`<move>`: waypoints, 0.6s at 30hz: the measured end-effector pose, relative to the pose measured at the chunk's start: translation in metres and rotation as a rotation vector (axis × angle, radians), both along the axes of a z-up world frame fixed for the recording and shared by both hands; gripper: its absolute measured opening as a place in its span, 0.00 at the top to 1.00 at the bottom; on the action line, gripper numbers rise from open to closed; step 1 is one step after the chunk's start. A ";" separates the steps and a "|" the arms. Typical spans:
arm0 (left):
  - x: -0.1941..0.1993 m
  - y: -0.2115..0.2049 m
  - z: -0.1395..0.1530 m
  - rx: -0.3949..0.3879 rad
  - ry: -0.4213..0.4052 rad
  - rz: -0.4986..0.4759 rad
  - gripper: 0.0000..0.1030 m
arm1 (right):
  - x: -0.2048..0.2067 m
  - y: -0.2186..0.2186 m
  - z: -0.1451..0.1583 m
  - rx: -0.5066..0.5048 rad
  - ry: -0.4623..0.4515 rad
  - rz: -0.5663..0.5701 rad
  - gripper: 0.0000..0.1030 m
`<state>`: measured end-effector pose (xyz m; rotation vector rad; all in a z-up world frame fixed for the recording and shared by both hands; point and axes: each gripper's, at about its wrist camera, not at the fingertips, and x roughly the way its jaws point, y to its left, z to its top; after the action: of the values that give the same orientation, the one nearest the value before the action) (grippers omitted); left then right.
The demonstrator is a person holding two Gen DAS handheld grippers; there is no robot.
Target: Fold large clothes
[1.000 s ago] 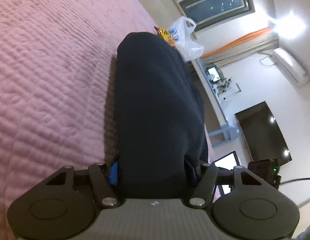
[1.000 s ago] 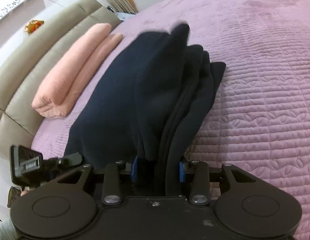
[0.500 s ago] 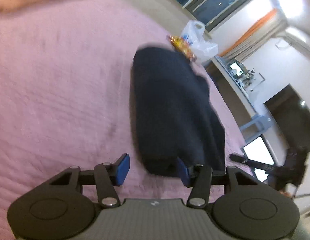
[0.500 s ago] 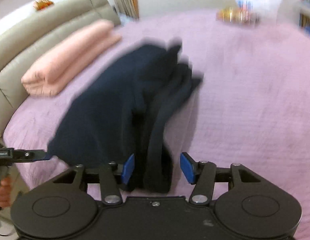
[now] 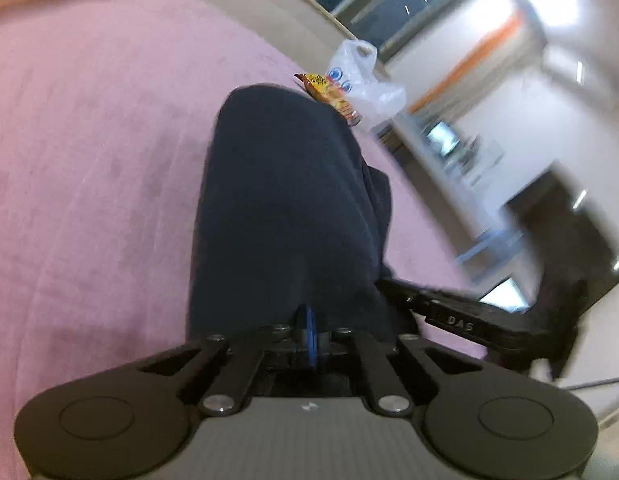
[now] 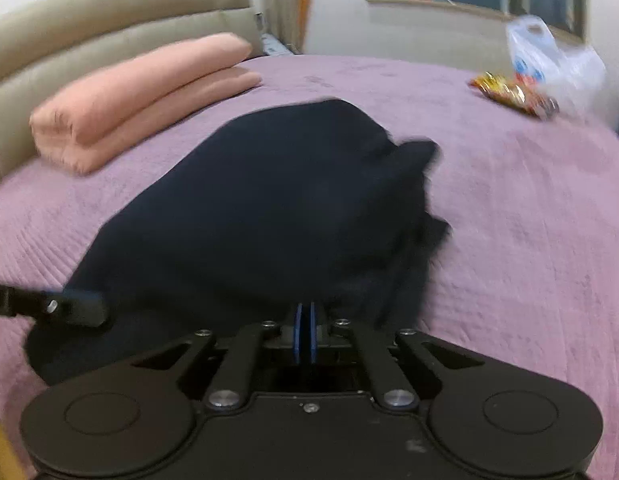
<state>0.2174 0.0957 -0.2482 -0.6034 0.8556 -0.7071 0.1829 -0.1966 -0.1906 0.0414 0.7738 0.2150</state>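
**Folded dark bundle lies straight ahead of both closed grippers**

The dark navy folded garment (image 6: 269,208) lies on the pink quilted bedspread (image 6: 529,220), its long axis running away from us, from the near edge of the bed toward the far side. In the right wrist view its near hem sits just in front of our right gripper (image 6: 305,336), whose blue pads are pressed together with no cloth visibly between them. The left gripper (image 5: 309,338) is likewise closed, at the garment's (image 5: 285,208) near end; whether a sliver of fabric is pinched there we cannot tell. Both grippers sit about equally close to the near edge, left one by the left corner.

We judge any next fold would carry the near end toward the far end, along that axis.

The right view shows loose layers bulging at the bundle's right side and a rolled peach blanket (image 6: 141,92) far left. The left view shows the other gripper beside the bundle, plus a yellow snack packet (image 5: 329,98) and white plastic bag (image 5: 361,80) beyond the far end.
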 end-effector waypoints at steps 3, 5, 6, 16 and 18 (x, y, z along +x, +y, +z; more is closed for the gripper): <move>-0.015 0.024 0.007 -0.033 -0.018 0.038 0.95 | 0.001 -0.023 0.027 -0.007 -0.041 -0.092 0.89; -0.016 0.020 0.020 -0.005 -0.063 0.037 0.75 | 0.020 -0.029 0.046 0.066 -0.097 -0.085 0.89; -0.015 0.014 0.025 0.014 -0.086 0.040 0.70 | 0.035 -0.027 0.054 0.070 -0.124 -0.075 0.89; -0.005 -0.015 0.026 0.033 -0.144 -0.038 0.59 | 0.145 -0.007 -0.031 -0.168 -0.077 -0.118 1.00; -0.006 -0.011 0.025 0.024 -0.126 -0.024 0.59 | 0.135 -0.008 -0.021 -0.198 -0.086 -0.184 1.00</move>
<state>0.2113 0.0844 -0.2236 -0.5227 0.7544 -0.7476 0.3177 -0.2050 -0.2113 -0.0831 0.6977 -0.0348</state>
